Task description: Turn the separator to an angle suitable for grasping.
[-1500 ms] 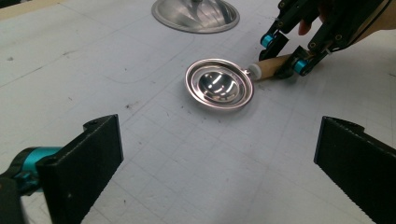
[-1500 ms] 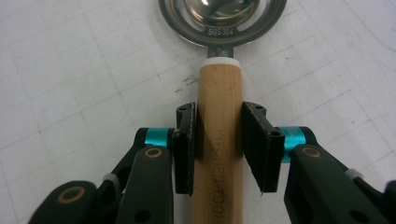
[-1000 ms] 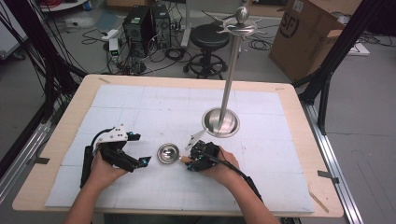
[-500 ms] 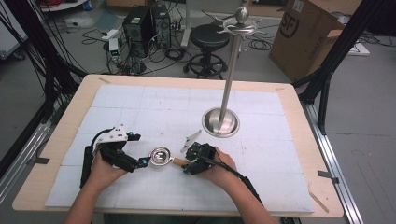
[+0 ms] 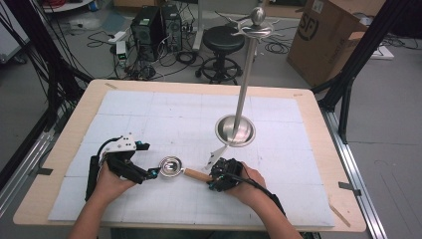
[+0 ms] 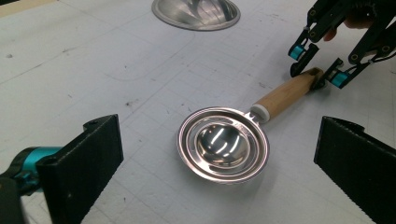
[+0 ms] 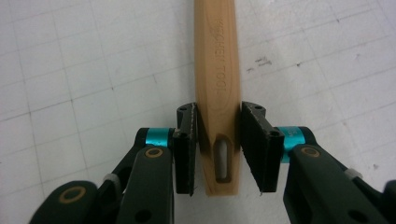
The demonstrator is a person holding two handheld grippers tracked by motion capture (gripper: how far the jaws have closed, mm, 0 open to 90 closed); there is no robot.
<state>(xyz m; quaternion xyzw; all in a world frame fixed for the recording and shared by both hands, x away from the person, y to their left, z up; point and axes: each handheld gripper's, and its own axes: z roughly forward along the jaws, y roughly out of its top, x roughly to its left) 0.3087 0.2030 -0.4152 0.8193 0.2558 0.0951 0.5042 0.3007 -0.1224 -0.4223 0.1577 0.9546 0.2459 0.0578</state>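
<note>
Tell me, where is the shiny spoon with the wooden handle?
In the high view the spoon lies on the white mat near the front, between the left gripper and the right gripper, which is shut on its handle.

A lab or test room: cables [image 5: 59, 74] all over the floor, computer boxes [image 5: 152, 25], black frame poles [image 5: 361, 55], a stool [image 5: 223, 42] & a cardboard box [image 5: 326, 37].

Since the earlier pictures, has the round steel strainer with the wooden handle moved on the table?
Yes. The steel strainer with the wooden handle has slid left, away from the round base of the metal stand and toward the left gripper; the right gripper clamps its handle.
</note>
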